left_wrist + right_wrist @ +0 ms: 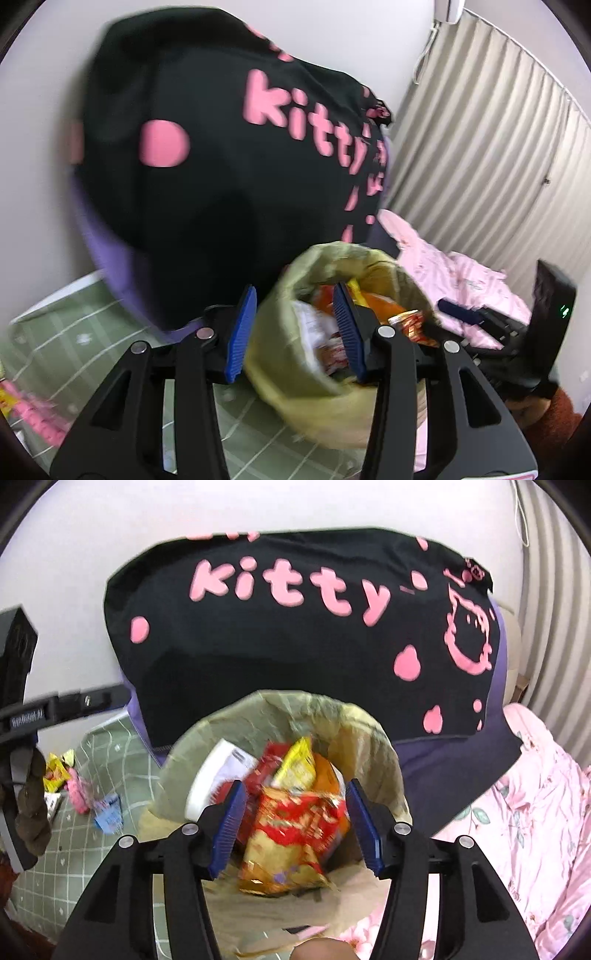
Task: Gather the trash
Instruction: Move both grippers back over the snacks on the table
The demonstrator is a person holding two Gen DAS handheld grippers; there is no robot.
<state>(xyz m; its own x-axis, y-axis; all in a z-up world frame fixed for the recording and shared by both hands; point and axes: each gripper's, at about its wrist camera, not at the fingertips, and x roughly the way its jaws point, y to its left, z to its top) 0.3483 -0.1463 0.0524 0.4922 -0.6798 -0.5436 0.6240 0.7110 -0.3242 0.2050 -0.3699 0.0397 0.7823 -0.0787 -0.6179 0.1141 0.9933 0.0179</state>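
Trash bag point(373, 738), yellowish and open-mouthed, sits on our green checked bedsheet point(96, 760) before the black pillow point(295, 657), stuffed with snack wrappers point(295, 819), while our left gripper point(295, 332) and right gripper point(295, 823) hover spread, gripping nothing.

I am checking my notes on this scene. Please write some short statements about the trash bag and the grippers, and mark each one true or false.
1. The yellow-green trash bag already holds snack wrappers. True.
2. The right gripper is shut on the red and gold wrapper. False: its jaws stand open, apart from the wrapper.
3. The black pillow reads "kitty" in pink. True.
4. The left gripper holds a wrapper. False: it is open and holds nothing.
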